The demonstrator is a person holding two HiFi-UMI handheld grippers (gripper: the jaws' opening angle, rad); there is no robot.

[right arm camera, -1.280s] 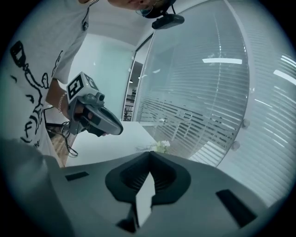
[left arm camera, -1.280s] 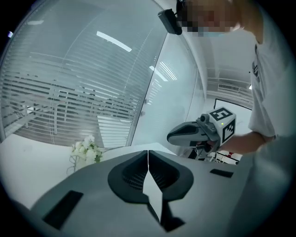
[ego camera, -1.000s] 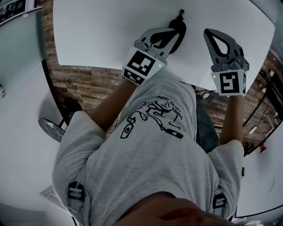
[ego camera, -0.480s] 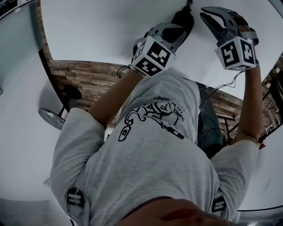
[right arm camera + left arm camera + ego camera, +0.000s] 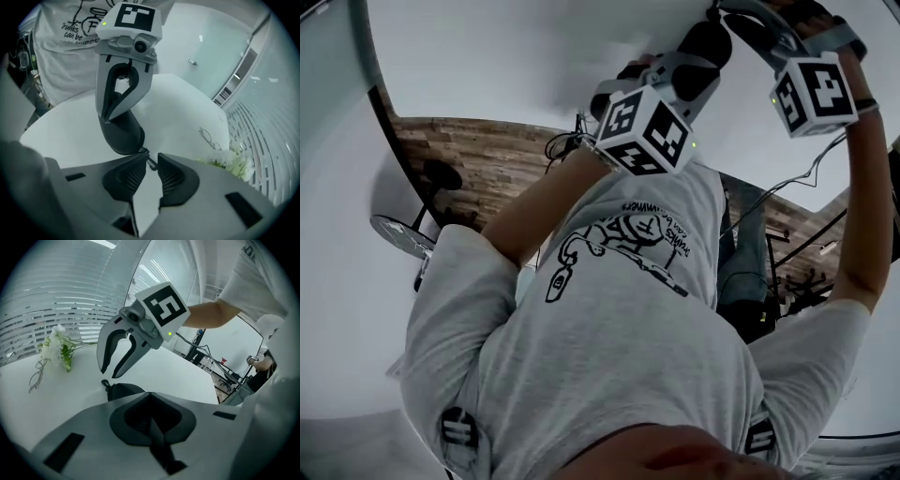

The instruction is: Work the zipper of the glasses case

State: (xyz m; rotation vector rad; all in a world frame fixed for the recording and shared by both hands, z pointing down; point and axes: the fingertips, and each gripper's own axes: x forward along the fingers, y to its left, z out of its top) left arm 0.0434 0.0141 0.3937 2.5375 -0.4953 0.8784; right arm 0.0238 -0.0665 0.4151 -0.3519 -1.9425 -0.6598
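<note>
Glasses case [image 5: 123, 135] lies on the white worktop [image 5: 65, 136], mid-frame in the right gripper view, its far end pinched in the closed left hand-held gripper [image 5: 106, 120]. The right hand-held gripper [image 5: 150, 159] stands narrowly parted, with the zipper pull [image 5: 151, 164] between its pads, unclamped. In the head view the case is mostly covered, and the upper edge crops the right jaws.

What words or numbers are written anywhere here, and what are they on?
"can be": on the grey T-shirt, in the right gripper view.
Other lines of the shirt print: too blurred or cut off to read.
Left marker cube, right marker cube: square patterns only, no words.
</note>
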